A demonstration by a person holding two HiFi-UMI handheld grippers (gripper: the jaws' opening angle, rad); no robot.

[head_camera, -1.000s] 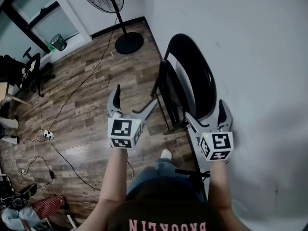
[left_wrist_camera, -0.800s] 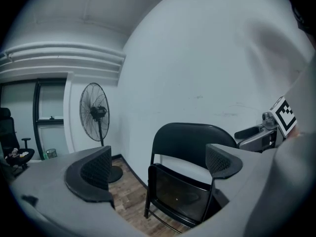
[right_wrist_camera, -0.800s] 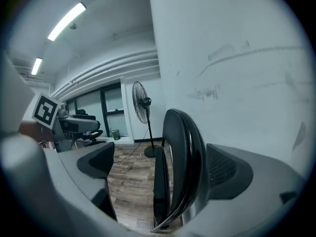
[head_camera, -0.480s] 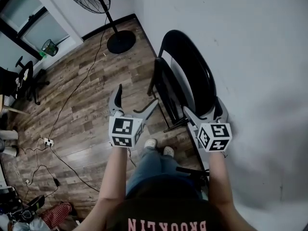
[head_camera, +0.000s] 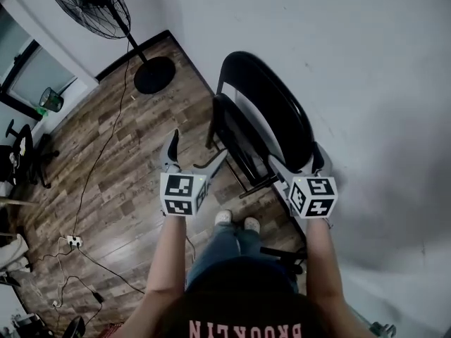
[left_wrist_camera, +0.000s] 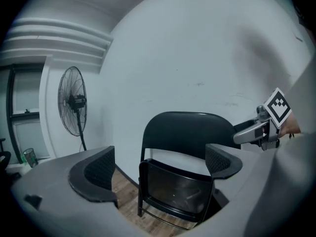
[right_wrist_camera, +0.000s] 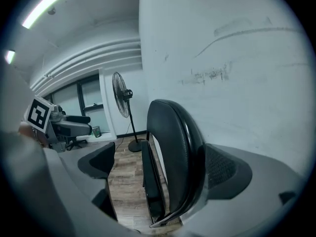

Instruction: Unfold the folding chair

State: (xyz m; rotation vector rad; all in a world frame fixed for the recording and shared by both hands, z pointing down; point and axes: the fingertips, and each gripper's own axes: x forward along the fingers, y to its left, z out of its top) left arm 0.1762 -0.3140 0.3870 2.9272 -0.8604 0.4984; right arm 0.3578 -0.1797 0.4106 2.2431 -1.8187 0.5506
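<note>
To the far left of the folding chair point(head_camera: 262, 111), against the same wall point(head_camera: 366, 76), stands a pedestal fan point(head_camera: 90, 7), its cable trailing over the wooden floor point(head_camera: 120, 167); it is well apart from the chair and should not get in the way of opening it.

The left claw point(head_camera: 194, 153) hovers left of the chair's front face, not touching it. Its two jaws stand wide apart with nothing between them. In the left gripper view they frame the seat panel point(left_wrist_camera: 175, 191), which is folded up flat against the frame. The claw looks lined up on that panel because the seat is the part that has to swing down and forward.

The chair itself is folded shut and stands upright on the floor, set close against the wall, directly ahead of the person's shoes point(head_camera: 235, 220). It shows edge-on from the right side, so it is thin enough to be taken between jaws.

The right claw point(head_camera: 301, 166) is at the chair's right edge, between chair and wall. Its jaws are also spread, and the right gripper view shows the rim of the curved backrest point(right_wrist_camera: 173, 147) standing between them, unclamped. Whether the wall-side pad already touches the rim cannot be told. This placement suits steadying the backrest while the other claw draws the seat down; unfolding has not begun, and the chair may need pulling clear of the wall first.
</note>
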